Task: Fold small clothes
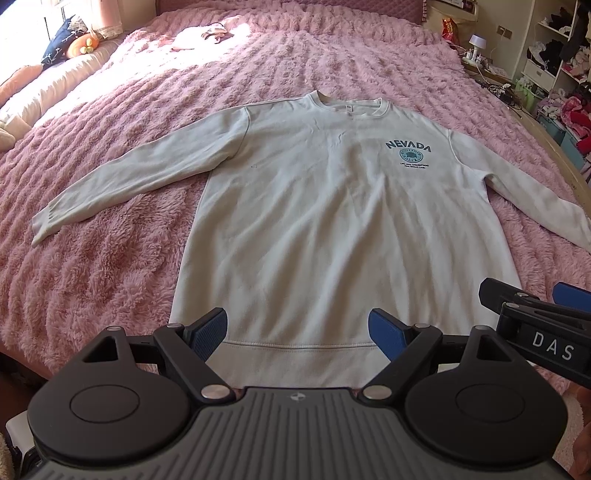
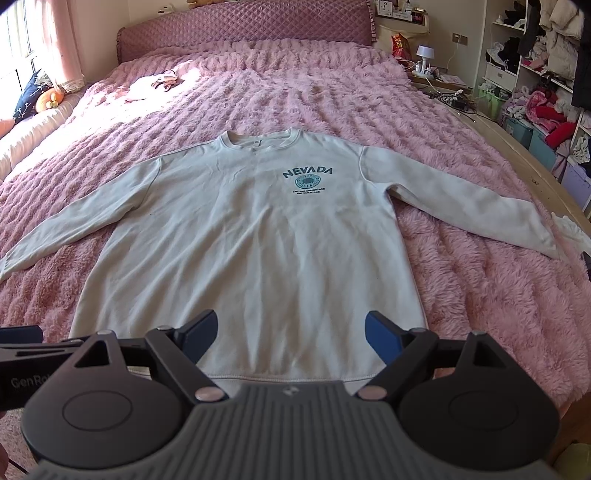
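A pale sweatshirt [image 1: 325, 221] is lying flat and face up on the bed's fluffy pink blanket [image 1: 110, 277], neck pointing toward 12 o'clock and hem toward 6 o'clock, with both sleeves spreading outward toward 9 and 3 o'clock.

In the left wrist view, the left claw [image 1: 297, 332] is hovering at 6 o'clock over the ribbed hem, its blue fingers [image 1: 210, 328] standing wide apart and gripping nothing; whether they are touching the cloth cannot be told. The sweatshirt's body is stretching away from it toward 12 o'clock. The right claw [image 1: 535, 299] is entering this view at 4 o'clock, just beside the left one, near the hem's right corner.

In the right wrist view, the right claw [image 2: 290, 332] is likewise sitting at 6 o'clock above the hem, jaws spread wide and empty, with the sweatshirt [image 2: 258, 229] reaching toward 12 o'clock. Part of the left claw [image 2: 18, 343] is showing at 8 o'clock.

On the chest, dark teal letters are reading "NEVADA" [image 2: 306, 171] in an arch above a round teal emblem, with two lines of small print below that are too small to read. The right claw's body is showing the white letters "DAS" [image 1: 552, 345], and the left claw's body is showing "GenRo" [image 2: 27, 382], cut off by the nearer claw.

A quilted pink headboard [image 2: 240, 33] is standing at 12 o'clock, and shelves [image 2: 535, 66] crowded with clothes are filling the 2 o'clock side.
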`<state>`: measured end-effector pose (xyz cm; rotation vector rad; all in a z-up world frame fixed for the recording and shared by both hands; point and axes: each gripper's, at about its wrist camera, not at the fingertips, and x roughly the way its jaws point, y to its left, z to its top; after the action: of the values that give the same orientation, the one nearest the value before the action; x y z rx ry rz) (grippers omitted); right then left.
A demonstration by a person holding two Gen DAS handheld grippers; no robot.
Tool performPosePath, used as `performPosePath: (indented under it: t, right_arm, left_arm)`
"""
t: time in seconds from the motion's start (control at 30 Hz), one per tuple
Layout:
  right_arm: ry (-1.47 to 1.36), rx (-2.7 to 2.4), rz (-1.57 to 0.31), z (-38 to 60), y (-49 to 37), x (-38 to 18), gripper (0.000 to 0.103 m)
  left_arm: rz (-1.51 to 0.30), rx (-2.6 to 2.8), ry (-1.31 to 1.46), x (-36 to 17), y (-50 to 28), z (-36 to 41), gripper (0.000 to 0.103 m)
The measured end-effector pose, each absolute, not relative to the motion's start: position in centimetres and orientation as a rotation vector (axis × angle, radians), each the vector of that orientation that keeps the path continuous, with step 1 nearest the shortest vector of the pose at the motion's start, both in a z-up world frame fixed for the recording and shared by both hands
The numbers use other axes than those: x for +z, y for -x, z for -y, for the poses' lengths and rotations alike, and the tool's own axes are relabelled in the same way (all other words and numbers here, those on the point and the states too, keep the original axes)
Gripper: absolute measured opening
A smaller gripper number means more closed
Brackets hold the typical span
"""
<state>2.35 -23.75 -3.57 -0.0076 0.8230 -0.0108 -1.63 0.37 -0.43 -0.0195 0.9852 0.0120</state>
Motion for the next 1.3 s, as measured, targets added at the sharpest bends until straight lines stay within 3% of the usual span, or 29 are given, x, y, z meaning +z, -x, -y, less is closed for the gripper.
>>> performPosePath:
  t: [1.3]
  right_arm:
    - [0.02, -0.015, -0.827, 23.55, -2.93, -3.71, 0.083]
  left_arm:
    - [-1.02, 0.012, 0.026, -1.02, 1.18, -0.69, 0.101]
